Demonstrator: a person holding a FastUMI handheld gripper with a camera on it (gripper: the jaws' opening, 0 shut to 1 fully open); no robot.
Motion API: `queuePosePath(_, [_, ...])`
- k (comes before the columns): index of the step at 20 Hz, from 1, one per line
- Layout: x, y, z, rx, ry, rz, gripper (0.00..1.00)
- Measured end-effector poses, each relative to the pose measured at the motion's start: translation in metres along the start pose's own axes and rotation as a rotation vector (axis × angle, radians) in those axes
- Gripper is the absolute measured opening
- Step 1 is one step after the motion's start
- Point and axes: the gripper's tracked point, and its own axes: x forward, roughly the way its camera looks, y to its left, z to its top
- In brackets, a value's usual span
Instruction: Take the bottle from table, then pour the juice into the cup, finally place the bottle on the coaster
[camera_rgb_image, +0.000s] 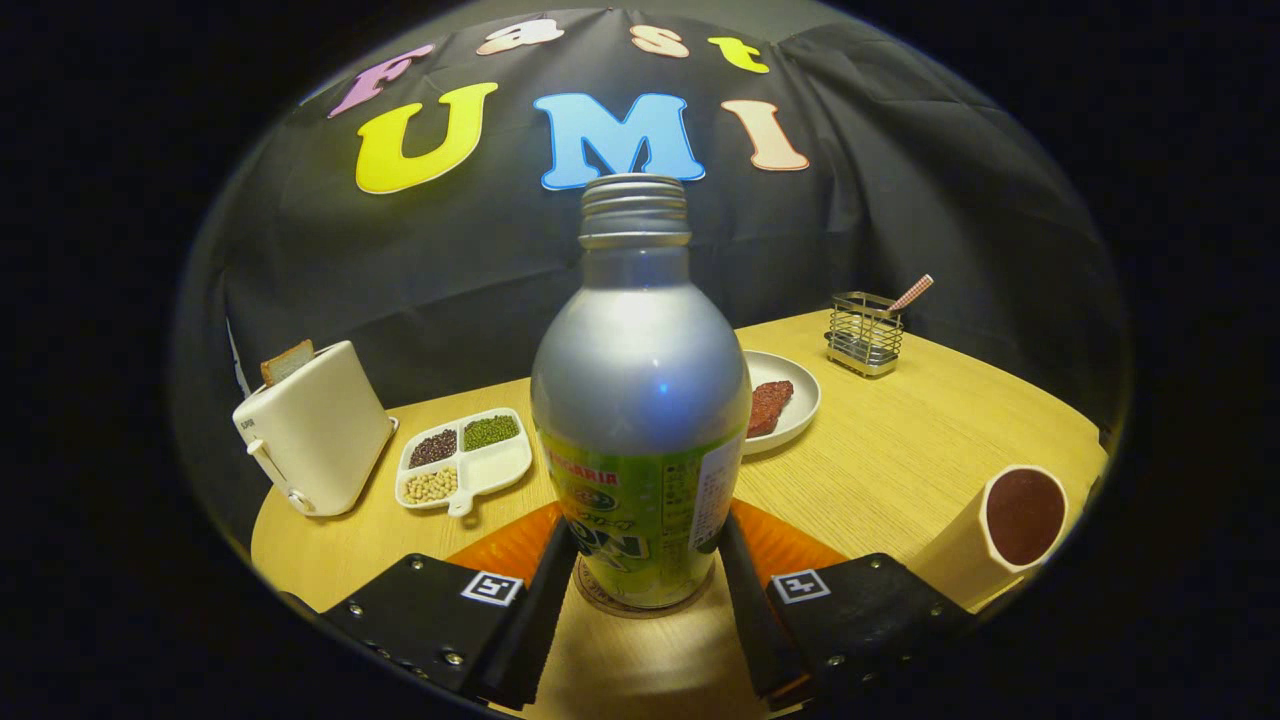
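Note:
A silver bottle (640, 400) with a green label and an uncapped threaded neck stands upright between my fingers. Its base rests on a round brown coaster (600, 603), which lies on an orange mat (505, 548). My gripper (642, 530) is shut on the bottle, with both fingers pressed against the lower part of the label. A cream cup (1000, 535) with dark juice inside stands beyond my right finger, near the table's edge.
On the wooden table (900, 450) behind the bottle are a white toaster (315, 430) holding a slice of bread, a divided white dish (465, 460) of beans, a white plate (790, 400) with a reddish piece, and a wire holder (865, 333).

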Motion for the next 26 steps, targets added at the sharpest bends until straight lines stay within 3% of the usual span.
queuePosePath(11, [0.018, 0.009, -0.012, -0.100, 0.004, 0.017, 0.78])
queuePosePath(15, [0.018, 0.007, -0.015, -0.097, 0.018, 0.014, 0.85])
queuePosePath(16, [0.014, 0.007, -0.014, -0.101, 0.016, 0.017, 0.99])
queuePosePath(21, [-0.011, 0.014, -0.002, -0.116, -0.022, 0.063, 0.98])
queuePosePath(26, [-0.060, 0.008, 0.044, -0.087, -0.125, 0.110, 0.98])
